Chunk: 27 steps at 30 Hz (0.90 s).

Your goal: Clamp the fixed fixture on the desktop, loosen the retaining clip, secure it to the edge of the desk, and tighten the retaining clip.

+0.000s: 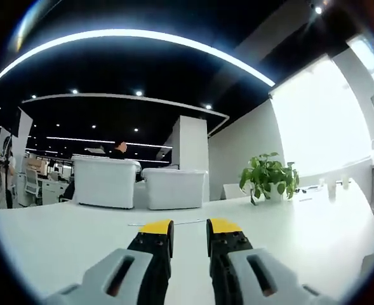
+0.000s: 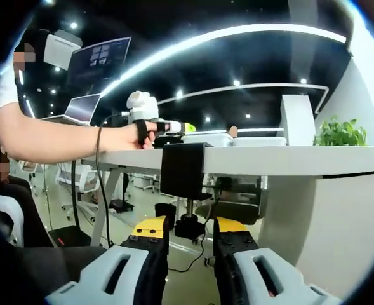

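The left gripper view rides low above the white table (image 1: pixel 288 235), looking level along its top toward a potted plant (image 1: pixel 269 178) and two white armchairs (image 1: pixel 136 183) (its own tool (image 1: pixel 190 230) hovers above the surface). The right gripper view sits below the table's edge (image 2: pixel 282 159), close to the black clamp fixture (image 2: pixel 184 173), facing it from outside. Both views share the table and the plant (image 2: pixel 340 133)
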{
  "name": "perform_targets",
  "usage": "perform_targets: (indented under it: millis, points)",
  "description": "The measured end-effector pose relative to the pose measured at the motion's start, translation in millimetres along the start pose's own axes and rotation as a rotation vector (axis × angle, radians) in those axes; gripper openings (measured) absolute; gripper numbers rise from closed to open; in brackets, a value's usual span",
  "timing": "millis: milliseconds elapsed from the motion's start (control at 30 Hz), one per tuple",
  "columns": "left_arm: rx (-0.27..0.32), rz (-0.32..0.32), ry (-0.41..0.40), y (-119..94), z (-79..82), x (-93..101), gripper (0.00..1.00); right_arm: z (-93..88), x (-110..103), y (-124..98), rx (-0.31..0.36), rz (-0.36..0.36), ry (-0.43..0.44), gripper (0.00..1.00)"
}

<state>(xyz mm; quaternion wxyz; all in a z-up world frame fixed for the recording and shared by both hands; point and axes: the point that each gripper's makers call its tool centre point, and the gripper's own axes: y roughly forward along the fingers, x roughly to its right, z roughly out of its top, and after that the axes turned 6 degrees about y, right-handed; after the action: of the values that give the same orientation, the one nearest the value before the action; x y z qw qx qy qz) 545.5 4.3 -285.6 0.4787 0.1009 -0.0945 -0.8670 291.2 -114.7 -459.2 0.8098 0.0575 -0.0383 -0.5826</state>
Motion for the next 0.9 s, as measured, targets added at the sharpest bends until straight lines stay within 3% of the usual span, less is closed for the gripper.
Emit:
perform_targets:
  millis: [267,333,633,900]
  points:
    - [0.0,-0.016,-0.014,-1.1,0.2,3.7,0.21,3.5,-0.7,-4.7,0.006,-0.011,-0.016,0.26]
    - [-0.021,-0.053,-0.064,-1.8,-4.2,11.3,0.21,3.7,-3.4,-6.4,0.009,-0.011,-0.012,0.26]
    - [-0.076,-0.155,-0.012,-6.6,-13.3,38.7,0.26,3.9,-9.6,-8.2,0.02,-0.002,-0.004,0.26]
    - [-0.09,-0.208,-0.03,-22.9,-11.2,55.2,0.27,8.1,-9.3,-16.1,0.033,-0.005,-0.021,0.26]
